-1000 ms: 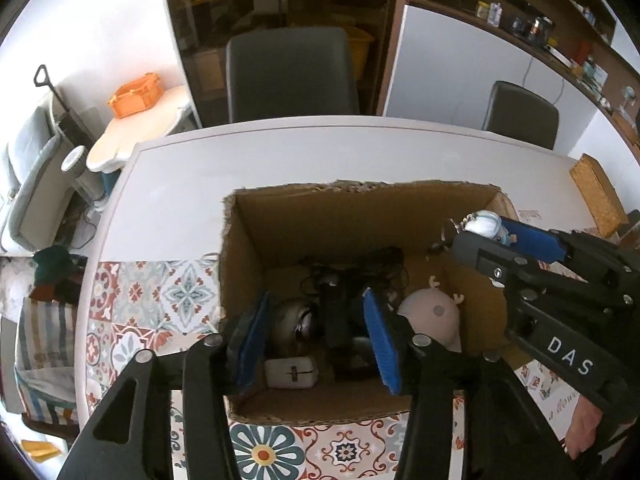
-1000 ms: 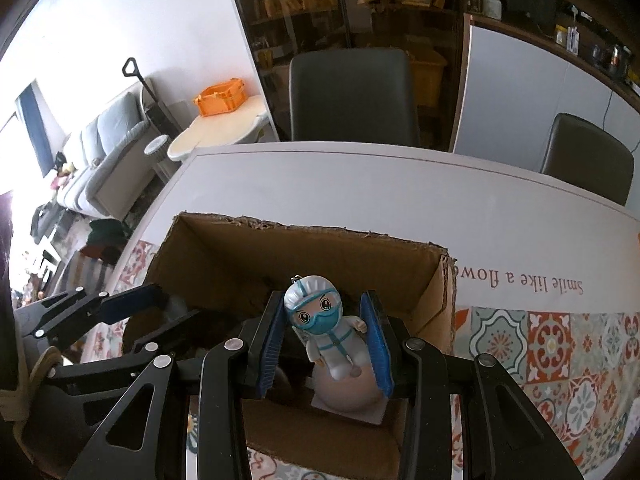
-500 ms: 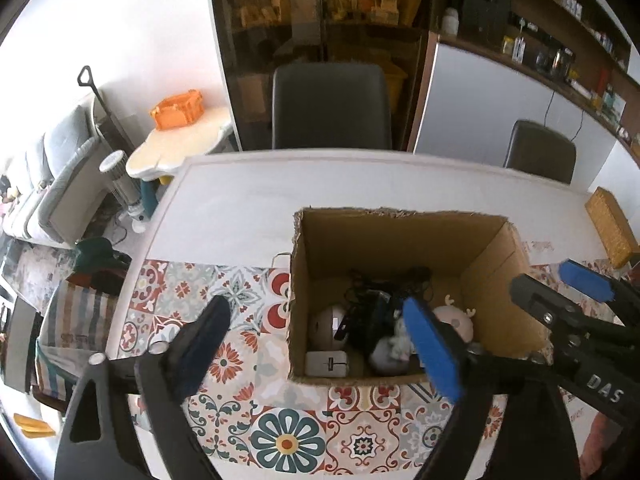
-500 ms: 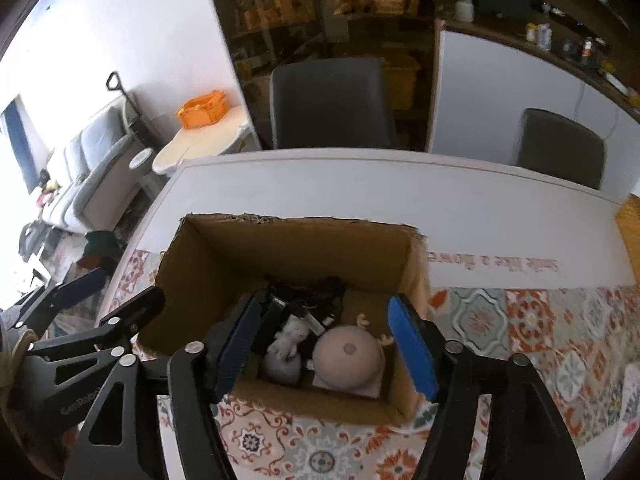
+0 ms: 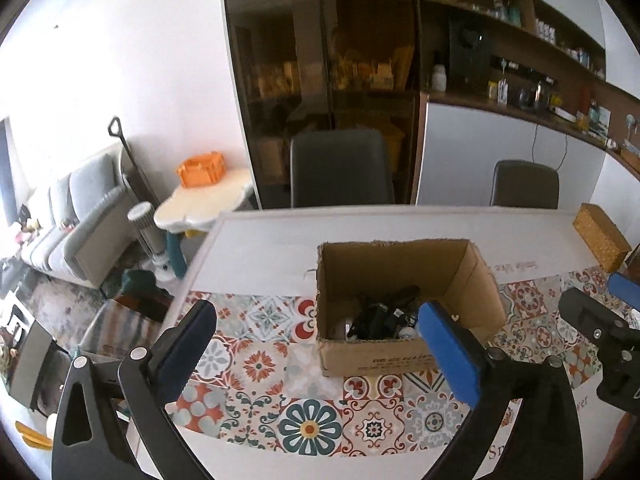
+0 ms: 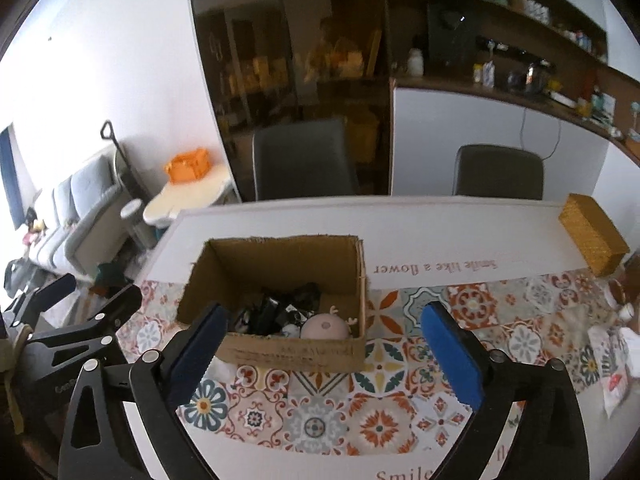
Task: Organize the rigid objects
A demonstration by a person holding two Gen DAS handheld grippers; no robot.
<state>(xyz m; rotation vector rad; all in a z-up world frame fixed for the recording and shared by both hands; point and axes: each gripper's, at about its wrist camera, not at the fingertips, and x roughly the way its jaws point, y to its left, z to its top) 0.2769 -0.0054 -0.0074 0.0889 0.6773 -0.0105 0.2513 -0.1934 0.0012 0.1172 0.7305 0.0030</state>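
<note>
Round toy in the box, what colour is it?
Pale pink round toy, clearest in the right wrist view.

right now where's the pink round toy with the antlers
In the right wrist view, the pink round toy sits inside the cardboard box, in its near right corner, beside the black tangled items.
</note>
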